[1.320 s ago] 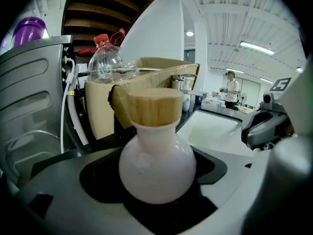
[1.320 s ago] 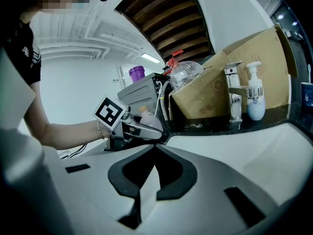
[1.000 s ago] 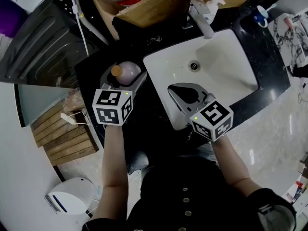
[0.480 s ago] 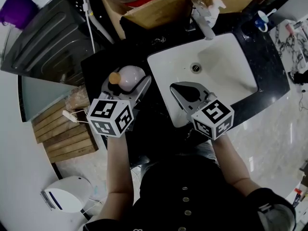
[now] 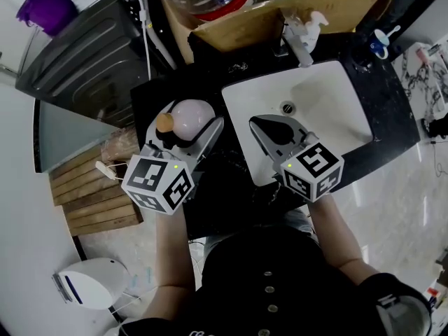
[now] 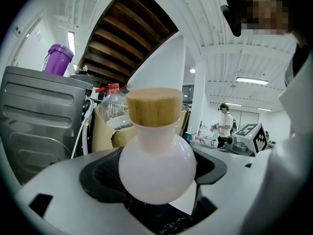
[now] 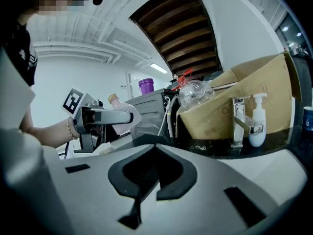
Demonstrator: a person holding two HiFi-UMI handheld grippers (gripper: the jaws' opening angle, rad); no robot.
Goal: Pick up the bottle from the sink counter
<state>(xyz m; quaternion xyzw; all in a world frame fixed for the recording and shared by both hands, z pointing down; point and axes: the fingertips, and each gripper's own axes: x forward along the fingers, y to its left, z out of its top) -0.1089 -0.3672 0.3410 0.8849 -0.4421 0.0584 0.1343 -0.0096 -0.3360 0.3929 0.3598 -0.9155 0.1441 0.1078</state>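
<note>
Seen from above, a person stands at a black sink counter with a gripper in each hand. The left gripper is clamped around a round, pale pink bottle with a tan wooden cap. The bottle is at about 11 o'clock from the picture's centre, over the counter at 9 o'clock of the white sink. In the left gripper view, the bottle's belly fills the gap between the 2 jaws, with the cap uppermost. Whether its base touches the counter cannot be told. The right gripper hovers over the sink at about 1 o'clock from centre, its 2 jaws pressed together with nothing between them. At 12 o'clock of the sink stand a faucet and a white pump dispenser, with a cardboard box beyond them.
</note>
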